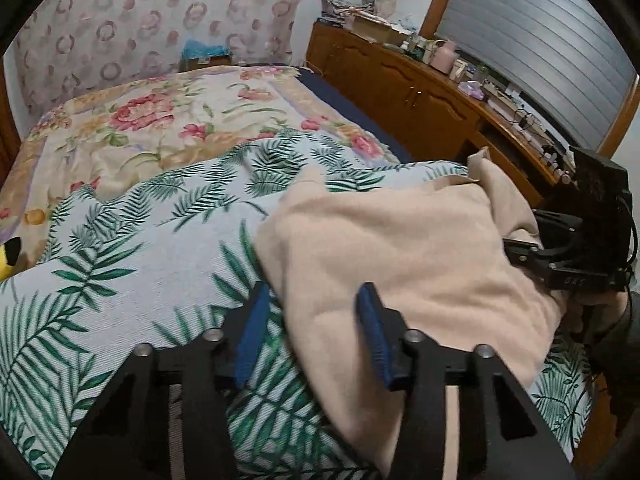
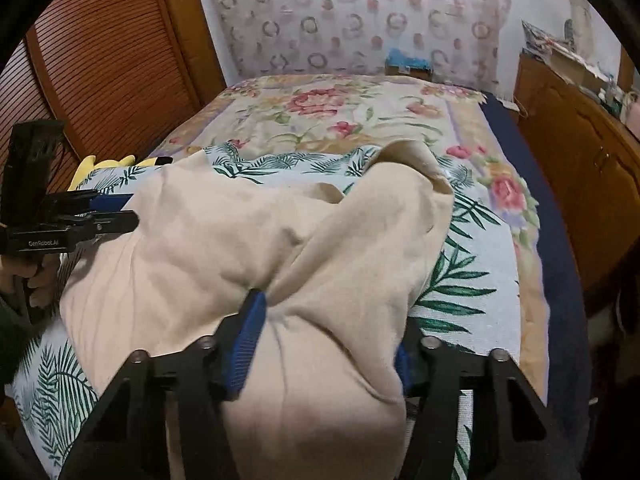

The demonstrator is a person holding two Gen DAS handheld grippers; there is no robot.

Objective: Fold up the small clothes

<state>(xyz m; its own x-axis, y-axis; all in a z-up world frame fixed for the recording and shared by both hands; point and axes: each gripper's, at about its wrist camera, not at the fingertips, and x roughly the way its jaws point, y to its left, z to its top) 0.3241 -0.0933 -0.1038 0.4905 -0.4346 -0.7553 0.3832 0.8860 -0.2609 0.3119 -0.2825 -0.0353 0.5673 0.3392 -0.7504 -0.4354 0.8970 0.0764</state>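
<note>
The pale beige soft knit garment [image 1: 400,248] lies rumpled on the leaf-print cover at the bed's [image 1: 132,264] near right corner, not yet folded flat. One flap [image 2: 404,200] stands raised toward the bed's right edge. The left gripper [image 1: 312,336] straddles the garment's left border, fingers [image 1: 372,336] parted, no clamp evident. The right gripper [image 2: 324,340] has a bunch of the cloth between its fingers [image 2: 246,344]; whether it is pinched cannot be told. Judgement: folding is at an early stage, with creasing and squaring outstanding.
</note>
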